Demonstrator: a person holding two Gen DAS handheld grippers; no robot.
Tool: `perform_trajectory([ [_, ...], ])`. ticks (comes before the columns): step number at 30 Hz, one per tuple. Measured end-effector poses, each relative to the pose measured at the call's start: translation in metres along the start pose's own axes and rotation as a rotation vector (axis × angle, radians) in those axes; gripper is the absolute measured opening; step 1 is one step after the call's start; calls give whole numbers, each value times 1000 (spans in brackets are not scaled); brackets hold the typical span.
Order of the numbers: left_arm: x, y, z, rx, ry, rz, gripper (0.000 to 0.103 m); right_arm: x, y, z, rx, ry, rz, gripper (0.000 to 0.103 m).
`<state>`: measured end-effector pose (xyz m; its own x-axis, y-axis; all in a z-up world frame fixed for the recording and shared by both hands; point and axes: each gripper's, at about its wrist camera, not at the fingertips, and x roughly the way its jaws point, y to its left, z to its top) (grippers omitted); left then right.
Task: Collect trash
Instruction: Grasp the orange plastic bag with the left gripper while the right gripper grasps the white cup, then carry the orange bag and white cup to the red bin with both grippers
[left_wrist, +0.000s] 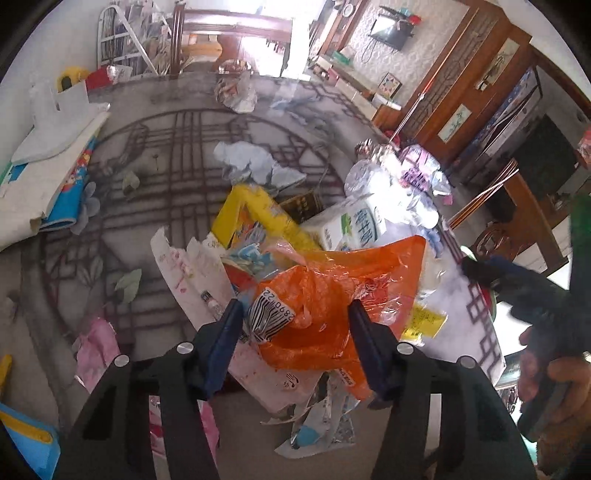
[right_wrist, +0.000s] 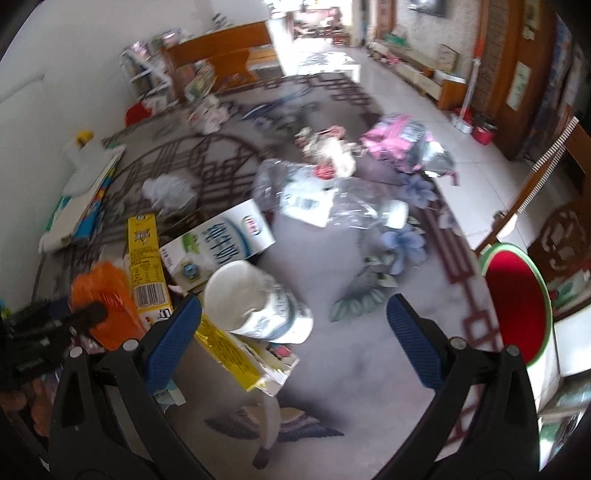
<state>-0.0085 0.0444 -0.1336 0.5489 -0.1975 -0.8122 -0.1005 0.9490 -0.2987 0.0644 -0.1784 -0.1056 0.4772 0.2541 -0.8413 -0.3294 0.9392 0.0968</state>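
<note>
Going from the left of the patterned grey carpet (left_wrist: 122, 206), a white cardboard box with a blue cartoon print (left_wrist: 55, 173) is lying far left, well apart from the main heap. Nearer the middle, the left hand-held gripper (left_wrist: 293, 314) is pointing steeply down with its blue pads on either side of a crumpled orange plastic bag (left_wrist: 325, 306) — the fingers are standing partly closed around it, though I cannot tell whether the pads are actually pressing on the film. The bag is lying on top of a pile of torn wrappers, beside a yellow carton (left_wrist: 258, 210) and a white milk carton with green and blue print (left_wrist: 351, 225).

Further right, the right hand-held gripper (right_wrist: 293, 319) is hanging spread wide and empty over the carpet; a white paper cup (right_wrist: 255, 299) is lying on its side just inside its left finger, resting on a yellow foil wrapper (right_wrist: 232, 354). Far right, a round red stool with a green rim (right_wrist: 517, 306) is standing at the carpet's edge.

The risks, as I judge them: the thin bag could be slipping out or tearing if only a fold is being caught, and loose scraps clinging underneath could be dropping back — while the cup, being round and on its side, could be rolling away from a closing finger.
</note>
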Motion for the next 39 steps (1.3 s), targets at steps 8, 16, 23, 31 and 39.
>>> perform_trajectory([
  [8, -28, -4, 12, 8, -90, -19, 55, 33, 12, -3, -50, 97, 76, 56],
  [16, -38, -25, 27, 13, -155, -35, 55, -4, -10, 5, 40, 1, 136, 53],
  [23, -30, -74, 47, 74, -185, -90, 56, -53, -57, 11, 123, -129, 77, 53],
  [31, -3, -170, 67, 154, -186, -153, 56, -83, -149, 6, 233, -180, -8, 53],
  [39, 49, -276, 76, 213, -135, -223, 56, -93, -251, -4, 321, -174, -78, 53],
])
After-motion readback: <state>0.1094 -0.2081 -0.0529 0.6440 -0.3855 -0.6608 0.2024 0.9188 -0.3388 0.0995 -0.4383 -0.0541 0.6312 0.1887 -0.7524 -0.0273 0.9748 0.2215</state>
